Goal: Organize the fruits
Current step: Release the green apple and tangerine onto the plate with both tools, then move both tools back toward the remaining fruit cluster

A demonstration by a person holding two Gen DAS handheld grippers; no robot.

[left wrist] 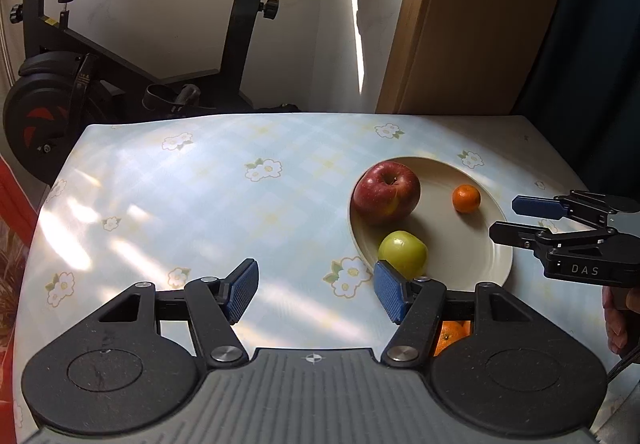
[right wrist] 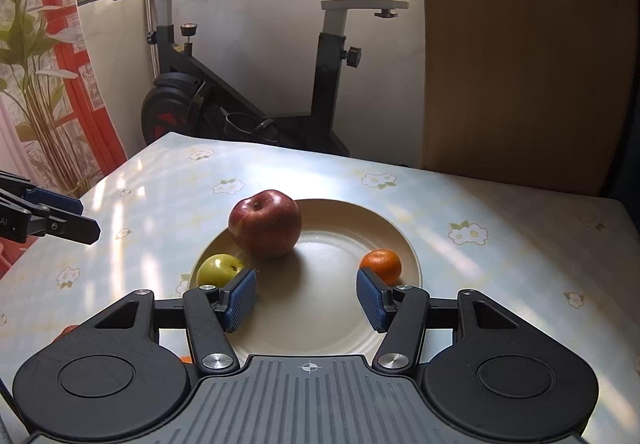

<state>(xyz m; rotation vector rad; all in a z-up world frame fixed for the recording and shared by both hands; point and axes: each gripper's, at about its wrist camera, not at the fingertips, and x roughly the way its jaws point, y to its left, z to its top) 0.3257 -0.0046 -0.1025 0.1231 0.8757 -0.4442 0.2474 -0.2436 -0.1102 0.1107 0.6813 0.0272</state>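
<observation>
A cream plate (left wrist: pixel 464 244) (right wrist: pixel 320 308) on the flowered tablecloth holds a red apple (left wrist: pixel 387 192) (right wrist: pixel 265 223), a green apple (left wrist: pixel 403 252) (right wrist: pixel 219 270) and a small orange (left wrist: pixel 466 198) (right wrist: pixel 381 264). My left gripper (left wrist: pixel 315 292) is open and empty over the cloth, left of the plate. A second orange (left wrist: pixel 452 336) lies half hidden under its right arm. My right gripper (right wrist: pixel 306 298) is open and empty over the plate's near part, between green apple and small orange; it also shows in the left wrist view (left wrist: pixel 506 217).
The table (left wrist: pixel 200 195) has rounded corners and edges on all sides. An exercise bike (left wrist: pixel 120 63) (right wrist: pixel 260 83) stands behind it against the wall. A wooden panel (left wrist: pixel 472 23) stands at the back right. A curtain and plant (right wrist: pixel 36 83) are at the left.
</observation>
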